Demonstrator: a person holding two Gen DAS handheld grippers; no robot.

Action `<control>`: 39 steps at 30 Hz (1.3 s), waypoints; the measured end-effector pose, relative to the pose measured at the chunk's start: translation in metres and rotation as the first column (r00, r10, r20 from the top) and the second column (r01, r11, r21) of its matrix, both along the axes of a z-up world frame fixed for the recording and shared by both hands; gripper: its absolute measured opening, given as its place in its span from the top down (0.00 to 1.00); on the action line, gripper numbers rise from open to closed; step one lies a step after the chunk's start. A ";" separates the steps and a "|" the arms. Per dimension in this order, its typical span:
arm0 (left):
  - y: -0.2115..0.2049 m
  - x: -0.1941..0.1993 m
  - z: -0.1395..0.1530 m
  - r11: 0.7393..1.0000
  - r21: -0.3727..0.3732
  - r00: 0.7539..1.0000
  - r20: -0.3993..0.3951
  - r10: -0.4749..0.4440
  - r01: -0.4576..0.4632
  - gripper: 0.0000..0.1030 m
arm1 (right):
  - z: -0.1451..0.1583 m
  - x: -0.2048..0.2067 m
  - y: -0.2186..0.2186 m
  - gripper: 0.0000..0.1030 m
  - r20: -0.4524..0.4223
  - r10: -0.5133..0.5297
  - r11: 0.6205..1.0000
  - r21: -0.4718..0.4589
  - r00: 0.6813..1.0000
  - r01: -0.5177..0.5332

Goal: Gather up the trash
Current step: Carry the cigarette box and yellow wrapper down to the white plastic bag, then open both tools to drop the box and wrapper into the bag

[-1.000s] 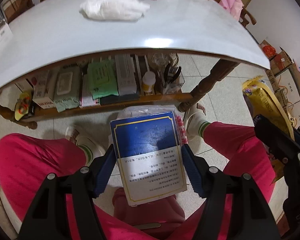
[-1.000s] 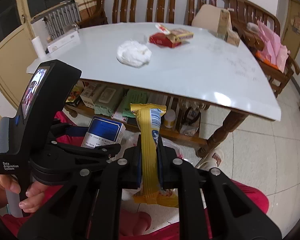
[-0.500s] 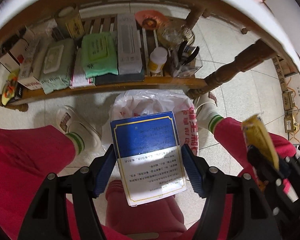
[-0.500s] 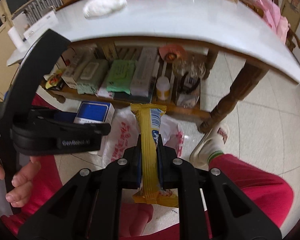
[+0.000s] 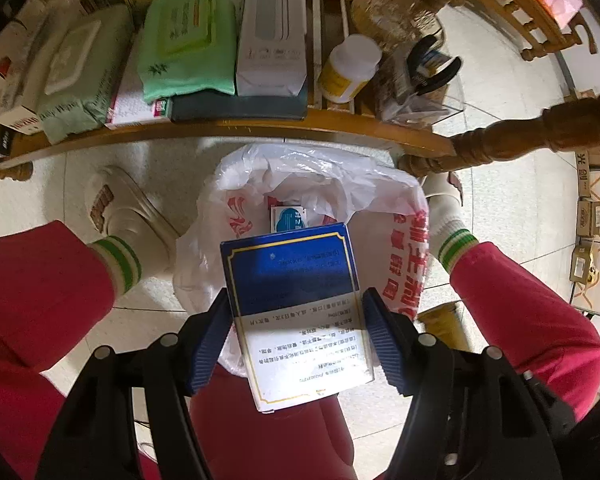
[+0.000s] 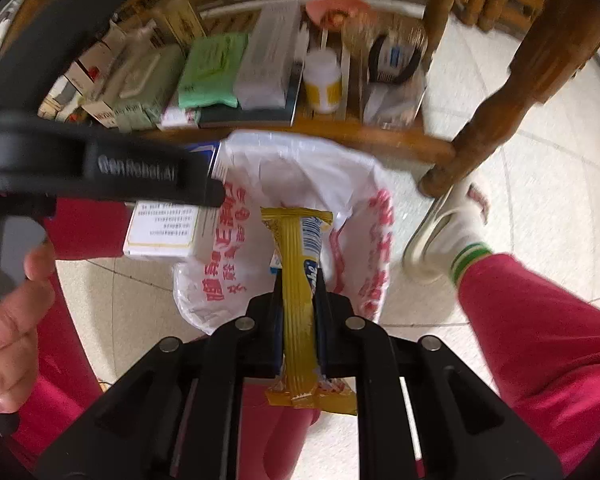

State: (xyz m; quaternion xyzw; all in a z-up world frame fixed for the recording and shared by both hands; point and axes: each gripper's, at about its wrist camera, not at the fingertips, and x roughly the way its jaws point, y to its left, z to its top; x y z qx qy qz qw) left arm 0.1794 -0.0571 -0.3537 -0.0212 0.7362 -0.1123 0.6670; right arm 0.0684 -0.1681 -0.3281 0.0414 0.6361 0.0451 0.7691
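Note:
My left gripper (image 5: 296, 332) is shut on a blue and white box (image 5: 294, 300) and holds it above an open white plastic bag with red print (image 5: 316, 188) on the floor. A small blue and white packet (image 5: 287, 218) lies inside the bag. My right gripper (image 6: 297, 300) is shut on a yellow snack wrapper (image 6: 298, 280), over the same bag (image 6: 300, 176). The left gripper's body (image 6: 100, 168) and the box (image 6: 168, 228) show at the left of the right wrist view.
A wooden lower shelf (image 5: 260, 126) beyond the bag holds wipes packs, a white carton, a white and yellow bottle (image 5: 350, 68) and other items. A wooden table leg (image 5: 532, 140) stands at the right. The person's red-trousered legs and white shoes flank the bag.
Both grippers have dropped from table height to below the tabletop and closer to the bag. The bag's opening is now in full view. Both grips are unchanged.

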 end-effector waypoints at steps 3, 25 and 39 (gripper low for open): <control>0.000 0.006 -0.017 1.000 0.007 0.999 -0.035 0.010 -0.009 0.38 | -0.018 0.002 0.001 0.88 -0.042 -0.003 1.000 0.015 0.999 0.003; -0.003 0.028 -0.071 0.997 0.068 0.987 -0.156 0.042 -0.032 0.29 | -0.071 0.024 0.016 0.42 -0.146 0.010 0.993 0.117 0.989 0.007; 0.000 0.029 -0.075 0.997 0.070 0.983 -0.178 0.054 -0.042 0.21 | -0.065 0.025 0.015 0.35 -0.129 -0.004 0.993 0.116 0.992 0.019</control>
